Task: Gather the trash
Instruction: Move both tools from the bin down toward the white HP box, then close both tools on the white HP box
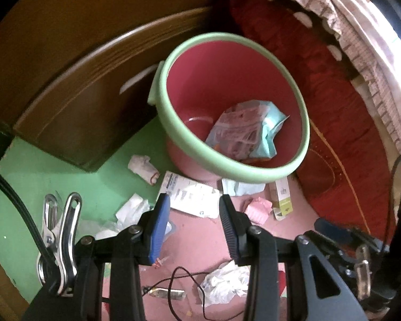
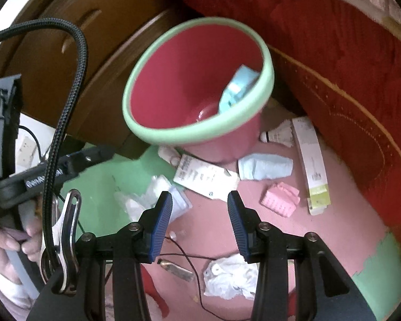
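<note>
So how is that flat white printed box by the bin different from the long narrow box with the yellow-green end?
The flat white box is broad, squashed flat and covered in dark print; the long narrow box is slim and mostly plain, with a yellow-green end. The white box lies right against the foot of the bin; the narrow one lies farther off, beside the red cloth. Both are cardboard litter on the floor.

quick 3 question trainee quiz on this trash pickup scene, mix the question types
1. True or false: the pink bin with the green rim is empty.
2. Which lies nearest the bin's base? A) white flat carton B) pink crumpled paper C) crumpled white plastic bag
3. Fill in: both sets of tongs, left tongs and right tongs, are ____ and hold nothing.

Key: 1 false, a light blue packet lies inside; 2 A; 3 open.
</note>
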Available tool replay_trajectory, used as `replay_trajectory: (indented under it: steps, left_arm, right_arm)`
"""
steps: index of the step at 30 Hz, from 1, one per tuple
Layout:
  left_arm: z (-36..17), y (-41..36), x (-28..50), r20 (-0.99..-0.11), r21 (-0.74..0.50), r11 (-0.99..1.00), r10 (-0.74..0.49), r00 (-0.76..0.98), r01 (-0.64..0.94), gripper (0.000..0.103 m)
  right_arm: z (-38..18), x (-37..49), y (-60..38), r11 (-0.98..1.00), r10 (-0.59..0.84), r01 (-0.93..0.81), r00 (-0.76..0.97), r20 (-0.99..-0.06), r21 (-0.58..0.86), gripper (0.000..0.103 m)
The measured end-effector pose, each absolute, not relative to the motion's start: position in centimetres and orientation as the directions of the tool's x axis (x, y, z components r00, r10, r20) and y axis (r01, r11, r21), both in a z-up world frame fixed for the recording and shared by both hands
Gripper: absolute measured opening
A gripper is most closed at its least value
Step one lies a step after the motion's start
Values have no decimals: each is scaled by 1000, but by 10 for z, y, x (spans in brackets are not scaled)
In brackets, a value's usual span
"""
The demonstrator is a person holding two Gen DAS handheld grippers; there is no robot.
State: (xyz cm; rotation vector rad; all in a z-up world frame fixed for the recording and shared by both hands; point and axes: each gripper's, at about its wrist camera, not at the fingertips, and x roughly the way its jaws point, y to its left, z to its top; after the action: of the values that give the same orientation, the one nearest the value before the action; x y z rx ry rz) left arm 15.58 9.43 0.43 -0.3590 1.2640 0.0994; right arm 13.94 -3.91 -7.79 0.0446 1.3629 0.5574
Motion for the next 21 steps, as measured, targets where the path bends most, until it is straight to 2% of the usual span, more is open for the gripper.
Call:
replay_trajectory:
  steps: [12,21]
  left_arm:
    - [-29,103,146,-964,-198,935,-132,231,-294,39]
    - [-71,105,141,-982,-149,939,-103,161,-309,39]
  right_arm:
    - [-147,113,-51,882,441,-202,32,-897,426,44]
    - [-190,104,-44,878,447,-206,26,-894,433,44]
